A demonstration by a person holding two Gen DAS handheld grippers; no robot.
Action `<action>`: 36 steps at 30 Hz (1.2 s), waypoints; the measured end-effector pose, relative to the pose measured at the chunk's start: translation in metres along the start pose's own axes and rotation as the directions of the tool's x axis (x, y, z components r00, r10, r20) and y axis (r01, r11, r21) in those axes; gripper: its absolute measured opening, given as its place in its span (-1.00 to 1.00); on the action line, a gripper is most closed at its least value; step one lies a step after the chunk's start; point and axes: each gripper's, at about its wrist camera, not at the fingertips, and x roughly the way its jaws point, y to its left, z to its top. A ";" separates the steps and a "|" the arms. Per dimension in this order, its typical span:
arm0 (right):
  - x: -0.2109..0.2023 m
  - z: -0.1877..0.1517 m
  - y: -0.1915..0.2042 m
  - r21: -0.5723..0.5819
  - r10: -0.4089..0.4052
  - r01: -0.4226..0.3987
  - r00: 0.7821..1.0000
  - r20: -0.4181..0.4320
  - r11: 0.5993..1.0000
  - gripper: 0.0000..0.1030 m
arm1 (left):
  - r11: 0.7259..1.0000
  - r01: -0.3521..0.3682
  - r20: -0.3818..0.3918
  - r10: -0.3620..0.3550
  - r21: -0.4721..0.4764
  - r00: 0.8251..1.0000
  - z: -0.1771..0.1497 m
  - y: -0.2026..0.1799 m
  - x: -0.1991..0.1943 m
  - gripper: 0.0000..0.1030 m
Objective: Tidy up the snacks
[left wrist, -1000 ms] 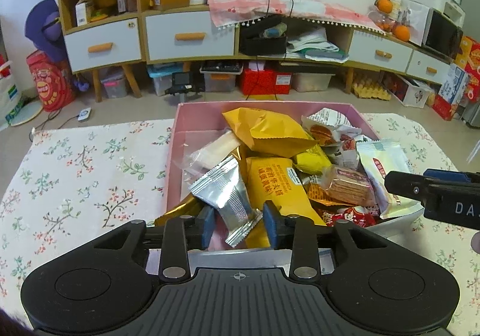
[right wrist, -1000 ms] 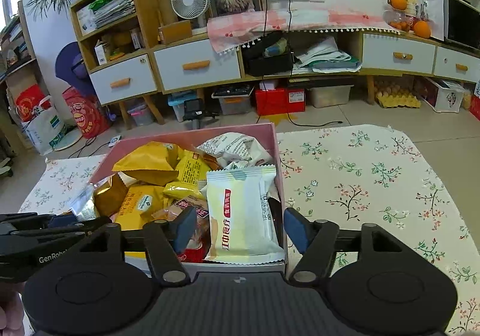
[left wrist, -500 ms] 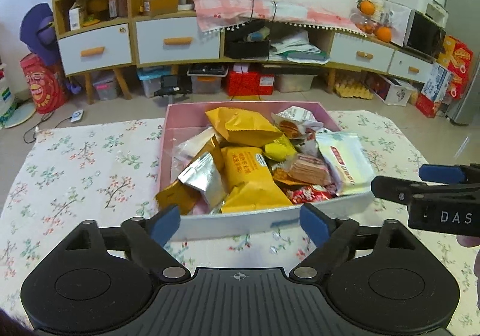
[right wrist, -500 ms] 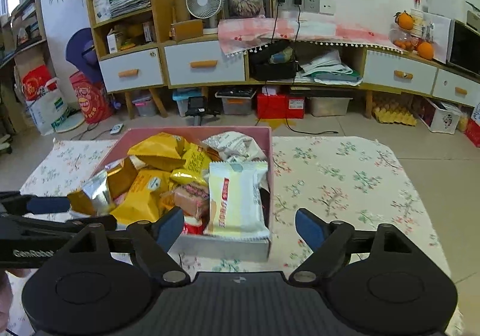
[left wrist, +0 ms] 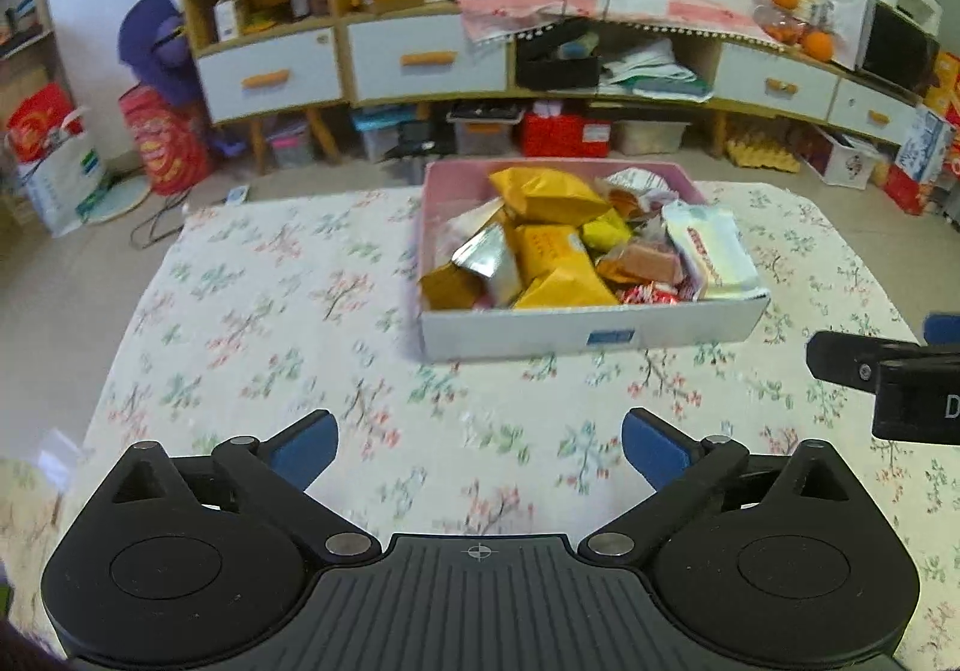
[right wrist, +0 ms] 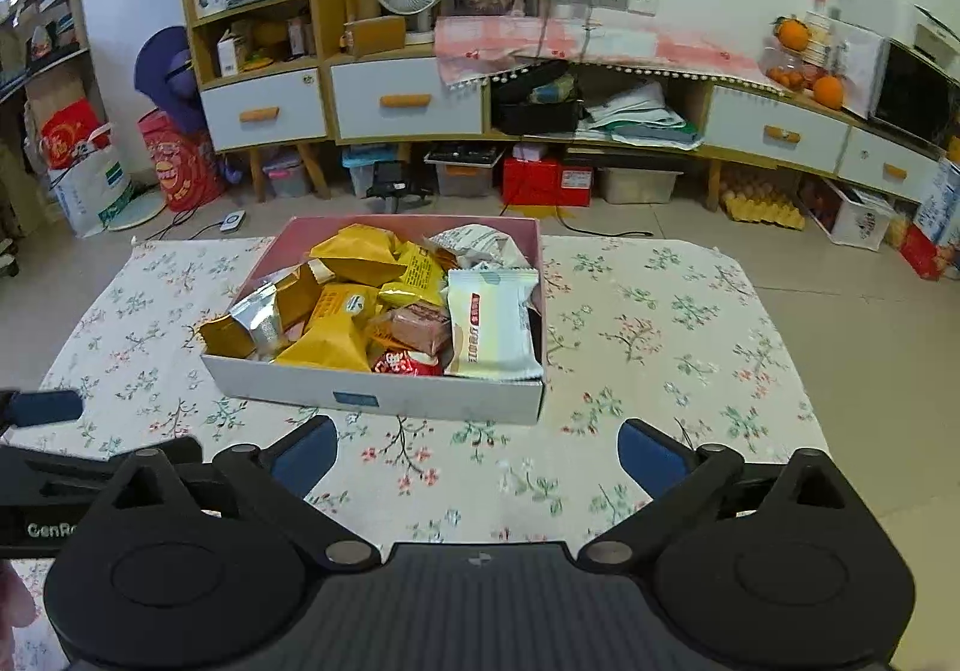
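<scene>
A pink-lined cardboard box (left wrist: 588, 332) sits on the floral tablecloth, full of snack packets: yellow bags (left wrist: 549, 194), a silver packet (left wrist: 489, 266) and a white packet (left wrist: 711, 248). The box also shows in the right wrist view (right wrist: 372, 395), with the white packet (right wrist: 492, 323) at its right side. My left gripper (left wrist: 480, 452) is open and empty, above the cloth well in front of the box. My right gripper (right wrist: 477, 452) is open and empty, also in front of the box. Each gripper shows at the edge of the other's view.
The floral tablecloth (left wrist: 270, 311) covers the table around the box. Beyond the table's far edge is floor, then a low cabinet (right wrist: 408, 101) with drawers, a fan, storage bins and bags.
Both grippers have pulled back from the box toward the table's near side. The left gripper's jaws opened wide, letting go of the silver packet, which stays in the box.
</scene>
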 end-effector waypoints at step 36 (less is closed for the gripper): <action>0.004 -0.010 0.028 -0.020 -0.036 0.035 0.998 -0.056 0.999 0.58 | 0.999 -0.016 -0.028 0.016 -0.028 0.999 -0.015 0.008 -0.006 1.00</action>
